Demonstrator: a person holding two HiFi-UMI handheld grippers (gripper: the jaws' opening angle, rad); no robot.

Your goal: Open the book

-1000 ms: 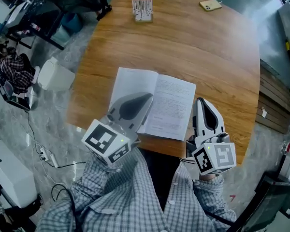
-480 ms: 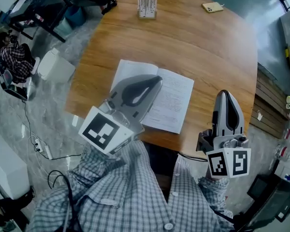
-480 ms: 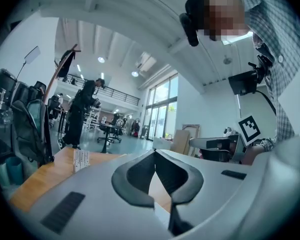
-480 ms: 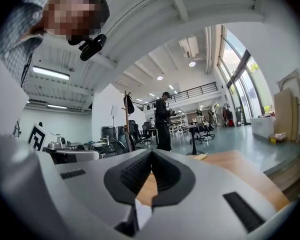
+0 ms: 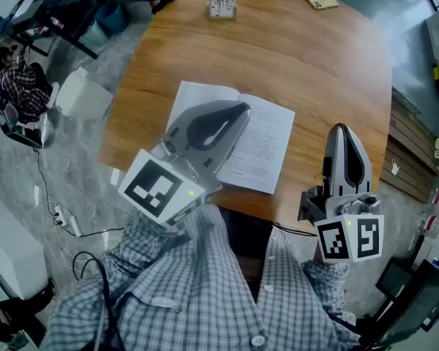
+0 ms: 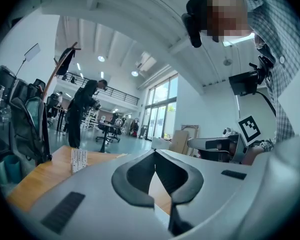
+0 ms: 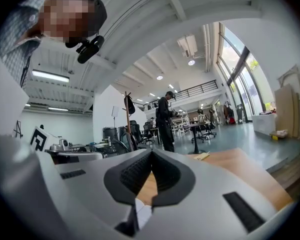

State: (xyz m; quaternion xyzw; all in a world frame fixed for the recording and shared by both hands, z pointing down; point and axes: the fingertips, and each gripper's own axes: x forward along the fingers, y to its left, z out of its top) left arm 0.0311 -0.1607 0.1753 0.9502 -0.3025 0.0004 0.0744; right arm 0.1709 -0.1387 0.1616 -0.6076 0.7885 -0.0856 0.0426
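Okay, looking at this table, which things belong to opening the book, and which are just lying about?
Belongs to the job:
- white paper book, already lying open on the wooden table
- left gripper, shut, empty
- right gripper, shut, empty

Just lying about, at the table's far edge:
- small stand of white cards
- flat tan rectangular object, perhaps a phone

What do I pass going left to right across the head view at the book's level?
White bin on the floor → open book → right hand-held gripper. The left hand-held gripper overlaps the book, so it is left out.
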